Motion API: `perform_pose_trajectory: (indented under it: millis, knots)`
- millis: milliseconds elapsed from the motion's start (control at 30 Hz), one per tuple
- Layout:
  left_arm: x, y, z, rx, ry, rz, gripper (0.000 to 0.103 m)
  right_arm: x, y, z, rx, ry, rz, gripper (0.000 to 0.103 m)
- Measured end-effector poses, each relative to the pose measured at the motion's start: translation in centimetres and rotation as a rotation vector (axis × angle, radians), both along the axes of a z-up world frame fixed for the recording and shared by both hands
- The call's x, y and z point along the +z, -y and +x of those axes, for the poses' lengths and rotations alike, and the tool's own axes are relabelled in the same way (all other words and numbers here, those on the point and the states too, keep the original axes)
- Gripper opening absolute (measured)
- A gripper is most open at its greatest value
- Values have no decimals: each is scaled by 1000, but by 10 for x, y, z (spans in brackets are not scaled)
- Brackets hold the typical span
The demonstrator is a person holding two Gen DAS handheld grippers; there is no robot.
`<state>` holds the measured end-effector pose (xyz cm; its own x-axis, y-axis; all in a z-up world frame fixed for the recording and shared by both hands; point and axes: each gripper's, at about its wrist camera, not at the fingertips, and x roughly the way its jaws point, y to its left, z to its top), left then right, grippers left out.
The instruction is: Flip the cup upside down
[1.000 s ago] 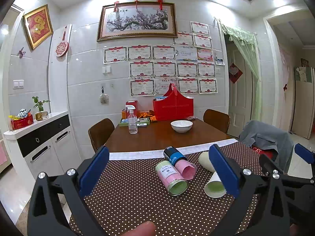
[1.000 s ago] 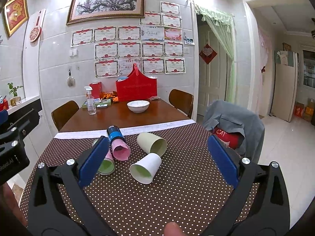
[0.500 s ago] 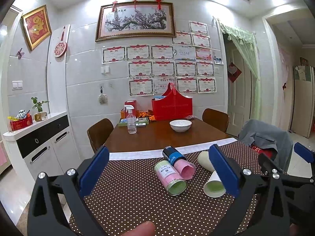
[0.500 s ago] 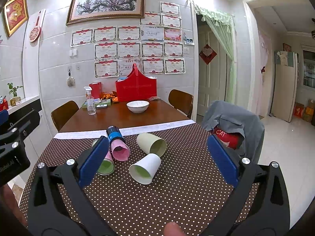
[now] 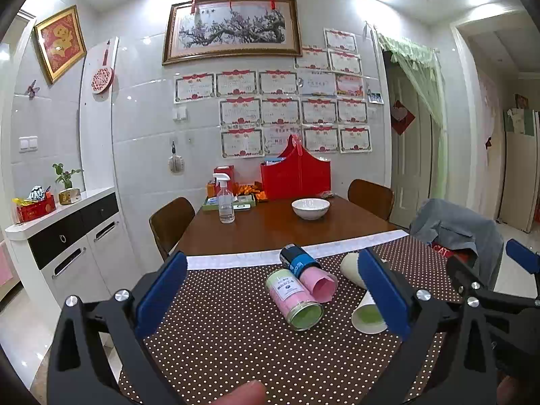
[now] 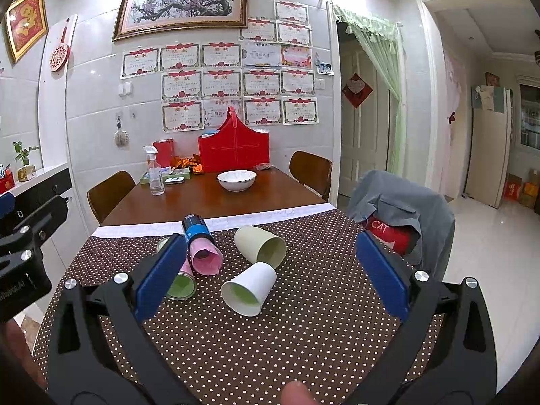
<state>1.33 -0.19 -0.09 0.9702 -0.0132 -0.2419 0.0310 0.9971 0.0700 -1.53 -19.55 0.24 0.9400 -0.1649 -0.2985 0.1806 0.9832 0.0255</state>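
Several cups lie on their sides on a brown dotted tablecloth (image 6: 270, 337). A white cup (image 6: 249, 287) lies nearest, mouth toward me. A pale green cup (image 6: 261, 246) lies behind it. A pink cup with a blue and black base (image 6: 202, 246) and a pink-labelled cup with a green inside (image 5: 293, 298) lie to the left. My right gripper (image 6: 270, 280) is open and empty, above and short of the white cup. My left gripper (image 5: 270, 298) is open and empty, short of the pink-labelled cup. The white cup (image 5: 366, 314) is partly hidden by its right finger.
Beyond the cloth, the wooden table (image 6: 209, 202) holds a white bowl (image 6: 236, 179), a spray bottle (image 6: 154, 177) and a red bag (image 6: 233, 148). Chairs stand around it; one with a grey jacket (image 6: 401, 212) is at the right. A white cabinet (image 5: 64, 236) stands left.
Both grippers have barely moved. The left view has shifted slightly, and the cups lie where they were.
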Motion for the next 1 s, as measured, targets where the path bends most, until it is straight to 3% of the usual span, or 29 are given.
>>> perform_pose_trajectory:
  millis: [500,700,1000]
  knots:
    - [-36,-8,65,-19,-216,66,99,-22,18,55,55,-116,17,98]
    - [-64,0,113,-69,-354,93,99,-41,32,88,67,-194,32,98]
    - [-100,16,200,-2,-535,60,99,-71,54,138,79,-295,57,98]
